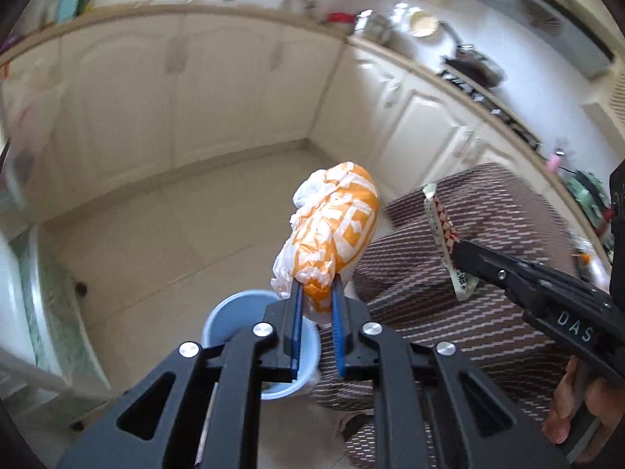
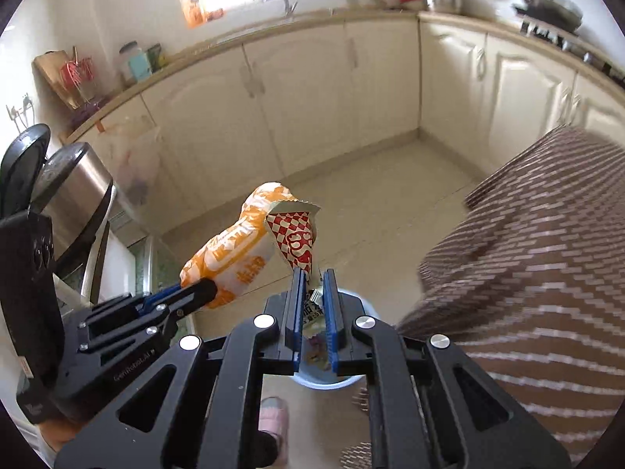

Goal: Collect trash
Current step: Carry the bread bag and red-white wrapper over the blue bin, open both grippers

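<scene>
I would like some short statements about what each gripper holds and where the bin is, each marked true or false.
1. The left gripper is shut on the orange and white bag. True.
2. The right gripper is empty. False: it pinches the red checkered wrapper.
3. The blue bin stands on the floor below the grippers. True.
4. The bin stands on the striped cloth. False: it stands beside it.

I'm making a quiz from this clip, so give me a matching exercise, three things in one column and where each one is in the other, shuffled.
Column one:
1. orange and white wrapper
2. red checked wrapper
3. blue bin

Column two:
A. on the floor below the grippers
B. pinched in the right gripper
C. pinched in the left gripper

Pairs: 1-C, 2-B, 3-A
</scene>
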{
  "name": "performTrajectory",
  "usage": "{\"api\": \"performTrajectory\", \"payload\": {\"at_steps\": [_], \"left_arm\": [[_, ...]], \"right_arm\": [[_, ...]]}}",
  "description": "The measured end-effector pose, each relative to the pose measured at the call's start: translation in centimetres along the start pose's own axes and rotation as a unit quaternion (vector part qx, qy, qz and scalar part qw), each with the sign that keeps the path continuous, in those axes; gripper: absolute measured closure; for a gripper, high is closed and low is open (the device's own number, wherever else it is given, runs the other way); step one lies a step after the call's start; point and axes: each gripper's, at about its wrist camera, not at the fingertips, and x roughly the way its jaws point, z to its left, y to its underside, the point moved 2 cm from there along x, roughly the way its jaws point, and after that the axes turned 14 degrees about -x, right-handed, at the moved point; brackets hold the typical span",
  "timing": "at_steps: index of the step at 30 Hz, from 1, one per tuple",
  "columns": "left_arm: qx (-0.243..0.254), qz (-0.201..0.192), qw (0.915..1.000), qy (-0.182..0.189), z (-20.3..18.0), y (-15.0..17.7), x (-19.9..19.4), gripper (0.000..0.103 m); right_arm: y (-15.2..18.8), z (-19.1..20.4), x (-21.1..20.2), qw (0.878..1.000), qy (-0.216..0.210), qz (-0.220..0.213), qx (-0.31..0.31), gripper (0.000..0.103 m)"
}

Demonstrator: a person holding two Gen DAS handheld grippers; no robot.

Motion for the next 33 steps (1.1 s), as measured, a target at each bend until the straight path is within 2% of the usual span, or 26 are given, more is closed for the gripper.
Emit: {"api": "performTrajectory", "payload": {"at_steps": [4, 7, 8, 11, 14, 17, 20, 25, 33], "left_arm": [[-0.026, 0.021, 0.9991, -0.027, 3.6, 0.0, 2.9, 0.091], [-0.038, 0.035, 0.9982, -0.032, 5.2, 0.1, 5.0, 0.091], [-0.040, 0.039, 0.9979, -0.033, 5.3, 0.0, 5.6, 0.091], [-0.042, 0.050, 0.9972, -0.037, 5.8, 0.1, 7.0, 0.091], [-0.045, 0.063, 0.9962, -0.039, 6.2, 0.4, 8.3, 0.091], [-0.043, 0.079, 0.9951, -0.042, 6.3, 1.1, 9.5, 0.091], [-0.041, 0.096, 0.9935, -0.046, 6.2, 1.8, 10.6, 0.091], [-0.045, 0.108, 0.9924, -0.038, 5.6, 2.2, 11.6, 0.090], [-0.038, 0.110, 0.9929, -0.026, 3.7, 0.9, 11.7, 0.088]], "right_arm": [[0.4, 0.6, 4.5, 1.000, -0.012, 0.027, 0.009, 0.093], [0.6, 0.4, 7.5, 0.999, -0.010, 0.033, 0.015, 0.085], [0.6, 0.4, 8.2, 0.999, -0.009, 0.033, 0.015, 0.079], [0.9, 0.3, 9.7, 0.999, -0.006, 0.046, 0.014, 0.074], [1.0, 0.3, 10.0, 0.999, 0.012, 0.050, 0.006, 0.066], [1.0, 0.6, 9.7, 0.997, 0.050, 0.050, -0.014, 0.057], [1.1, 0.6, 9.0, 0.995, 0.077, 0.049, -0.031, 0.053], [1.6, 0.0, 8.4, 0.992, 0.110, 0.049, -0.048, 0.050], [1.4, -0.9, 6.8, 0.992, 0.122, 0.021, -0.034, 0.045]]}}
